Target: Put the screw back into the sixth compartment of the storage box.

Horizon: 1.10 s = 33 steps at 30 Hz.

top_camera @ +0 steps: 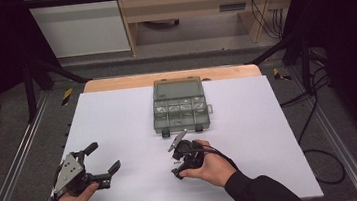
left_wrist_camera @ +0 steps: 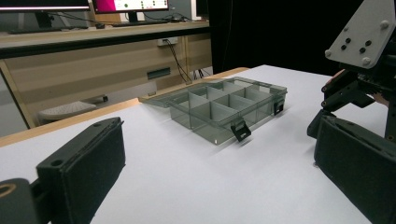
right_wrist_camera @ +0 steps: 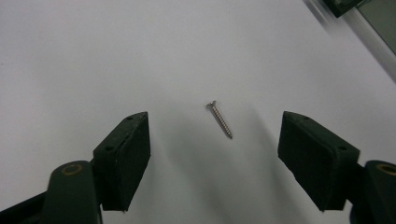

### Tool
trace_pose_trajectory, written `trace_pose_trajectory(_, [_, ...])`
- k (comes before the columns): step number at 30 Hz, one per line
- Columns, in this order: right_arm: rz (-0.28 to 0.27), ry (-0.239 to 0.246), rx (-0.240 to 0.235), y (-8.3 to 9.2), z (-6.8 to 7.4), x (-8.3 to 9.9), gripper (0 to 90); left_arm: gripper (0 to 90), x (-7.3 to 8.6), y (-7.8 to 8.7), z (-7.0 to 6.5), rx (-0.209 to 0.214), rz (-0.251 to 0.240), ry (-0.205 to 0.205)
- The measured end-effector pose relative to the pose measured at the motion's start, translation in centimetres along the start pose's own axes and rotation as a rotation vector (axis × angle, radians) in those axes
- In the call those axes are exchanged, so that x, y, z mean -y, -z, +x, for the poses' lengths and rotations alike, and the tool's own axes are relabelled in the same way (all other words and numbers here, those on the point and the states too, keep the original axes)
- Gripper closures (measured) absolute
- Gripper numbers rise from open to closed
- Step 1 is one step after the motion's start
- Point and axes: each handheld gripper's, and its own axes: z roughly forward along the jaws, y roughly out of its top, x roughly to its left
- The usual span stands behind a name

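A small silver screw (right_wrist_camera: 219, 120) lies flat on the white table top (right_wrist_camera: 93, 56). My right gripper (right_wrist_camera: 217, 161) is open above it, one jaw on each side and neither touching it. In the high view that right gripper (top_camera: 176, 160) points down at the table just in front of a clear grey compartment box (top_camera: 181, 111), whose lid lies open at the back. My left gripper (top_camera: 104, 158) is open and empty near the front left. From my left gripper (left_wrist_camera: 215, 156), the box (left_wrist_camera: 224, 105) stands ahead, and the right gripper (left_wrist_camera: 359, 70) is at the right.
The white table top (top_camera: 118, 122) ends at a wooden strip (top_camera: 114, 83) at the back. Black frame posts and metal rails run along both sides, and cables lie on the floor at the right (top_camera: 319, 116). A corner of the box (right_wrist_camera: 369, 9) reaches into the right gripper view.
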Motion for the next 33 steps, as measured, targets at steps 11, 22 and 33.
trace_pose_trajectory(11, [0.006, 0.004, -0.013, 0.2, -0.6, -0.5, 54.6, 1.8, 0.0, 0.0, 0.0, 0.0, 0.001, 0.0])
trace_pose_trajectory(22, [0.05, -0.005, -0.029, -0.2, -0.8, -1.2, 60.7, 1.8, 0.0, 0.0, 0.0, -0.001, 0.0, -0.001])
trace_pose_trajectory(33, [0.087, 0.043, -0.027, -1.0, -0.9, -2.2, 68.2, 1.8, 0.0, 0.0, 0.1, -0.001, 0.0, -0.001])
